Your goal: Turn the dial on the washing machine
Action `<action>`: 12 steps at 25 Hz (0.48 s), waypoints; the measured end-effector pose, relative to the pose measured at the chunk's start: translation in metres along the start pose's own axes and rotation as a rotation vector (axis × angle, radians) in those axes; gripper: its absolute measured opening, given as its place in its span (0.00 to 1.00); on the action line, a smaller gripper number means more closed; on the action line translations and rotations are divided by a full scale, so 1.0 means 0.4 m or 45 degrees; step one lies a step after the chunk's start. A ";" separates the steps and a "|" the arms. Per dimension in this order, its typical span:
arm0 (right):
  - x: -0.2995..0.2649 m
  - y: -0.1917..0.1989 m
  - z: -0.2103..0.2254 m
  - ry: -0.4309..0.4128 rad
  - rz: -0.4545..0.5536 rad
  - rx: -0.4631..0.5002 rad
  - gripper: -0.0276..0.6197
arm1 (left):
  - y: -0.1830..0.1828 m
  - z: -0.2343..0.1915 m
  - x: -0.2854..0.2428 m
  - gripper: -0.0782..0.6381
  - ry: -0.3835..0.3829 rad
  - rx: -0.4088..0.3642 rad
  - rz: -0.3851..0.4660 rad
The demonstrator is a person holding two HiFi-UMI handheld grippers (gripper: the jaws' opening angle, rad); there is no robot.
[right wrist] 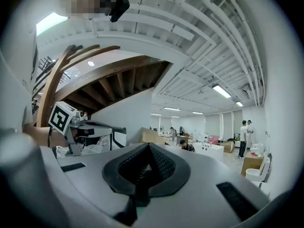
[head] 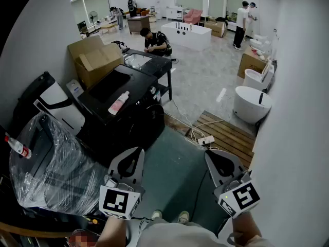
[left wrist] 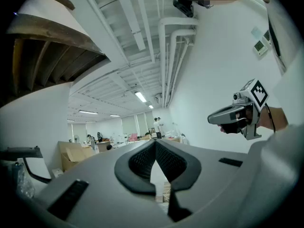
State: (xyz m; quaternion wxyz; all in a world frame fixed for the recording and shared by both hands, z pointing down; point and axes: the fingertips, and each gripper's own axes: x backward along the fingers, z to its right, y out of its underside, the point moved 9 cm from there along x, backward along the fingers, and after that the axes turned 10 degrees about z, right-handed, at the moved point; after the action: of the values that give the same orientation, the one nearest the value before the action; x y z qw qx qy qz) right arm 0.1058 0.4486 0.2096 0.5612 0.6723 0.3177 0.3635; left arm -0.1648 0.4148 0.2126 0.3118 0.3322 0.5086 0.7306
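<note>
A black washing machine [head: 134,118] stands ahead and to the left in the head view, with a white and pink bottle [head: 119,103] lying on its top. Its dial cannot be made out. My left gripper [head: 139,152] and right gripper [head: 208,154] are held low, close to my body, well short of the machine. Both are shut with nothing between the jaws. In the left gripper view my left gripper [left wrist: 155,143] points up across the room, with the right gripper [left wrist: 236,116] at its side. In the right gripper view the right gripper [right wrist: 149,147] points likewise, beside the left gripper [right wrist: 88,127].
A plastic-wrapped appliance [head: 46,163] stands close at my left. A cardboard box [head: 93,58] and a black table [head: 149,62] sit behind the machine. A wooden pallet [head: 229,134] with a power strip [head: 205,139] and white sanitary ware [head: 252,104] lie right, by the wall. A person [head: 156,41] crouches farther off.
</note>
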 end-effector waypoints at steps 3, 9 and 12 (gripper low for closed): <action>0.015 0.015 0.044 0.007 -0.018 -0.019 0.09 | 0.003 0.028 -0.035 0.13 0.002 -0.010 -0.005; 0.055 0.033 0.112 0.043 -0.042 -0.044 0.09 | -0.002 0.080 -0.080 0.13 0.011 -0.003 0.006; 0.083 0.039 0.128 0.047 -0.029 -0.063 0.09 | 0.001 0.104 -0.095 0.13 0.026 0.007 0.005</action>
State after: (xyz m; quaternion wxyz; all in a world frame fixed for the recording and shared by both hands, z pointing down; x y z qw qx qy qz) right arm 0.1670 0.4468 0.2240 0.5758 0.6476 0.3266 0.3773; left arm -0.1094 0.4068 0.2174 0.3043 0.3267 0.5132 0.7331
